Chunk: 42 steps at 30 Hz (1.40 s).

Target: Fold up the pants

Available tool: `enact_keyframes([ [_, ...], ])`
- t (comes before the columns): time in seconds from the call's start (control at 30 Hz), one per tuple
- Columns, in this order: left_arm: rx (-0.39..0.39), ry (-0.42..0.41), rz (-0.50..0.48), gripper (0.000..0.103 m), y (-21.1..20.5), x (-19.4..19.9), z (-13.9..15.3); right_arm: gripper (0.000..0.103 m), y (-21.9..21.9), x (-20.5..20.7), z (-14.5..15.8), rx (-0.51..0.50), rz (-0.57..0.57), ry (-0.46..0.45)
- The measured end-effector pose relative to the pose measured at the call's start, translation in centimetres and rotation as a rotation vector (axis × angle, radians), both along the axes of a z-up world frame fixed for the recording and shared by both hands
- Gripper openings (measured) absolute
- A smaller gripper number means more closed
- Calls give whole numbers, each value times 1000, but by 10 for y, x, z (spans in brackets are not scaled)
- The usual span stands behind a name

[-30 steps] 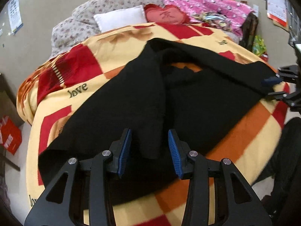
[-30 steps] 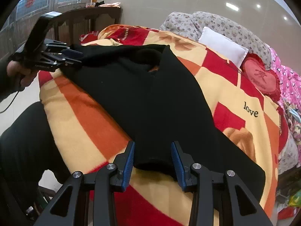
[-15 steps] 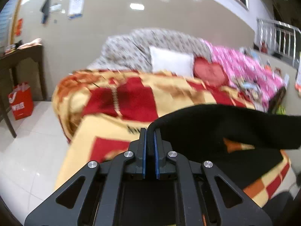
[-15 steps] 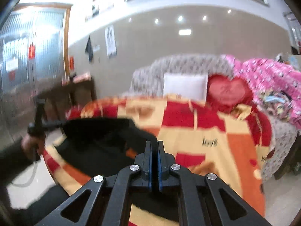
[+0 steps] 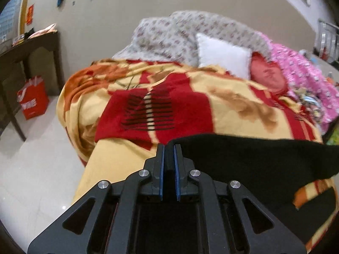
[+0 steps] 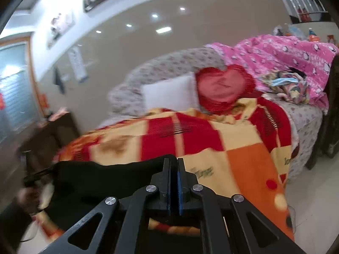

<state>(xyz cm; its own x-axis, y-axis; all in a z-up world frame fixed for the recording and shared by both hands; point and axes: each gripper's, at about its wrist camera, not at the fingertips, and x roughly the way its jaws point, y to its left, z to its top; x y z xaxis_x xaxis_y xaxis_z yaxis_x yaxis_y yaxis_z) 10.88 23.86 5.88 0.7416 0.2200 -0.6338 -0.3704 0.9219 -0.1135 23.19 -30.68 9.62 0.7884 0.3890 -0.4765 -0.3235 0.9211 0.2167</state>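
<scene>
- Jaws: both pairs nearly closed, each pinching black fabric between its blue pads.
- Left gripper (image 5: pixel 168 148) clamps one corner of the black pants (image 5: pixel 254 160); the cloth stretches off to the right from its fingertips.
- Right gripper (image 6: pixel 173 161) clamps another edge of the pants (image 6: pixel 110 180); the cloth runs left toward the left gripper (image 6: pixel 37 174), blurred at the frame's edge.
- One pair of pants, raised as a band between the two grippers over the near end of the bed; the lower part drapes onto the blanket (image 5: pixel 222 114).
- One checked red, yellow and orange blanket (image 6: pixel 211 148) covers the bed.
- Two cushions at the head: one white pillow (image 5: pixel 222 55), one red heart cushion (image 5: pixel 267 74), side by side.
- One pink quilt (image 6: pixel 286 55) beyond the heart cushion.
- One red bag (image 5: pixel 32 100) on the floor, beside one dark table (image 5: pixel 31 48).
</scene>
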Motion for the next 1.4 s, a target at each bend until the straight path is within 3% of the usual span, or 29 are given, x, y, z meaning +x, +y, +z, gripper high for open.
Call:
enact_keyframes([
  [0.1, 26, 23, 40, 13, 9, -1, -4, 7, 8, 29, -13, -116, -79, 33],
  [0.2, 97, 6, 94, 13, 14, -16, 0, 8, 9, 20, -13, -151, -92, 1],
  [0.3, 43, -34, 92, 17, 13, -29, 1, 8, 10, 7, -22, -165, -66, 26],
  [0.4, -6, -39, -4, 27, -10, -24, -5, 8, 20, 4, -39, -190, -24, 86],
  [0.5, -14, 38, -99, 27, -36, -5, -26, 8, 40, 15, -58, -185, 40, 177],
  [0.6, -46, 135, -88, 27, -34, 7, -48, 8, 56, 34, -84, -254, 41, 278],
  [0.67, -103, 132, -55, 27, -20, 6, -50, 8, 50, 45, -101, -308, 3, 340],
  [0.73, -175, 124, -59, 27, -10, 6, -54, 9, 35, 44, -104, -290, -16, 318],
  [0.8, -182, 121, -60, 28, -10, 6, -55, 9, 20, 42, -105, -235, -27, 317],
  [0.9, -137, 141, -59, 31, -22, 9, -54, 9, 18, 40, -104, -225, -27, 320],
  [1.0, -94, 159, -70, 38, -30, 12, -54, 14, 32, 37, -102, -305, -30, 300],
  [1.13, -18, 195, -62, 39, -40, 17, -55, 15, 42, 39, -102, -363, -36, 284],
  [1.4, -24, 191, -61, 39, -37, 15, -56, 16, 37, 41, -103, -338, -32, 291],
])
